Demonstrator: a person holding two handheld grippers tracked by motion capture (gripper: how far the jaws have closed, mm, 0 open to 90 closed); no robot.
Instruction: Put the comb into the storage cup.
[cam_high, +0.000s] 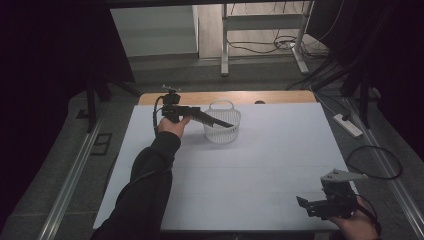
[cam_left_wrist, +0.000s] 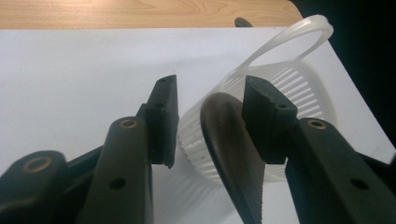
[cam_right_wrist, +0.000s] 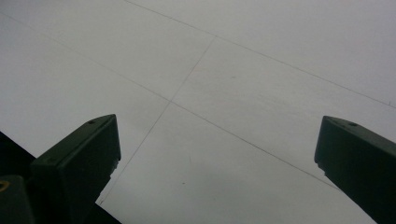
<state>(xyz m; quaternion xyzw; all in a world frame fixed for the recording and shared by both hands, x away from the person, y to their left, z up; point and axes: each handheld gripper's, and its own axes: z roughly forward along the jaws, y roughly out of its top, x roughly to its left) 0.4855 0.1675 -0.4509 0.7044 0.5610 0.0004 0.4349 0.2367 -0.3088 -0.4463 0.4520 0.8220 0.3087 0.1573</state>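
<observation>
A white slotted plastic basket (cam_high: 222, 131) with a hoop handle stands at the back of the white table (cam_high: 250, 170). My left gripper (cam_high: 197, 114) hovers at its left rim, pointing right. A dark toothed comb (cam_high: 220, 121) reaches from its jaws over the basket. In the left gripper view the comb (cam_left_wrist: 231, 144) leans on the right-hand pad (cam_left_wrist: 266, 116), while the other pad (cam_left_wrist: 163, 116) stands apart from it. The left gripper (cam_left_wrist: 211, 84) is open, with the basket (cam_left_wrist: 303, 88) just beyond. My right gripper (cam_high: 304, 206) rests open at the table's near right corner, and the right gripper (cam_right_wrist: 217, 135) holds nothing.
A wooden strip (cam_high: 225, 96) borders the table's far edge. On the floor to the right lie a power strip (cam_high: 347, 125) and a looped cable (cam_high: 375, 162). Metal frame legs (cam_high: 225, 45) stand behind the table.
</observation>
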